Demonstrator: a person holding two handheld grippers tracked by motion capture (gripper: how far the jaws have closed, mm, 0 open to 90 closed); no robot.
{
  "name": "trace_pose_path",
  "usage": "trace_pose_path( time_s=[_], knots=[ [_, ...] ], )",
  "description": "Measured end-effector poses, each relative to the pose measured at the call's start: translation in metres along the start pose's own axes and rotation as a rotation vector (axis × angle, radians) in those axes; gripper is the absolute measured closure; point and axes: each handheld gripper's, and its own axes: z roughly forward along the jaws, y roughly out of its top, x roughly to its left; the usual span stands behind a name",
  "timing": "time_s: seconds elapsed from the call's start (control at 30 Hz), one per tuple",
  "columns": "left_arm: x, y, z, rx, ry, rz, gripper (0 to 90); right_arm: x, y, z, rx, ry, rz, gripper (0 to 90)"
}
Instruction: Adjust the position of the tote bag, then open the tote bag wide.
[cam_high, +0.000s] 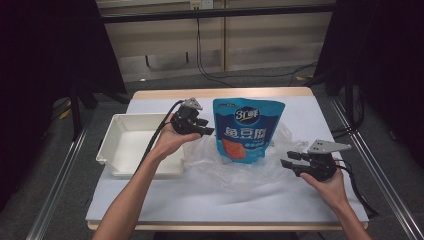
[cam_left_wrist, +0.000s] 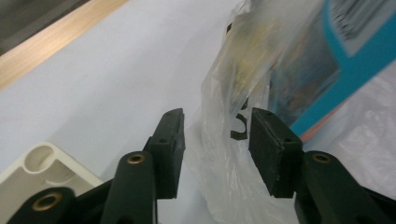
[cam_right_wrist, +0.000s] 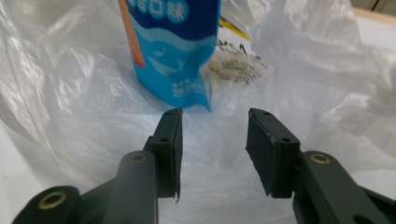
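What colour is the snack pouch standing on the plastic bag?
The pouch is blue with white lettering and an orange patch low on its front; clearest in the high view.

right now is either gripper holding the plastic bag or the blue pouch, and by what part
Nothing is held: the left gripper and right gripper both stand open beside the clear plastic bag and blue pouch.

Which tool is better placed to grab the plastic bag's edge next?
Left, probably. The left tool has a fold of the clear plastic bag between its open jaws, beside the blue pouch. The right tool also stands open, at the bag's far side.
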Motion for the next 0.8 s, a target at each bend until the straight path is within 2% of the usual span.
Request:
trace_pose_path(
  time_s=[0.23, 0.27, 0.43, 0.57, 0.6, 0.67, 0.73, 0.8],
  knots=[
    [0.000, 0.001, -0.019, -0.055, 0.006, -0.015, 42.7, 0.009, -0.002, -0.015, -0.060, -0.057, 0.016, 42.0],
    [-0.001, 0.001, -0.021, -0.049, 0.009, -0.013, 41.5, 0.010, -0.003, -0.018, -0.067, -0.049, 0.023, 41.7],
    [-0.007, 0.003, -0.033, -0.067, -0.017, -0.003, 39.2, 0.021, -0.013, -0.034, -0.100, -0.068, 0.028, 40.1],
    [-0.011, 0.004, -0.040, -0.072, -0.026, 0.015, 34.7, 0.033, -0.022, -0.046, -0.095, -0.082, 0.026, 39.0],
    [-0.012, 0.004, -0.041, -0.081, -0.039, 0.003, 31.7, 0.034, -0.024, -0.048, -0.094, -0.082, 0.026, 39.5],
    [-0.014, 0.005, -0.044, -0.084, -0.029, 0.006, 29.0, 0.038, -0.030, -0.053, -0.083, -0.088, 0.024, 39.5],
    [-0.015, 0.006, -0.046, -0.082, -0.036, 0.006, 26.2, 0.040, -0.034, -0.057, -0.075, -0.099, 0.021, 39.2],
    [-0.017, 0.007, -0.047, -0.086, -0.044, 0.019, 27.3, 0.042, -0.038, -0.061, -0.077, -0.097, 0.032, 39.1]
  ],
)
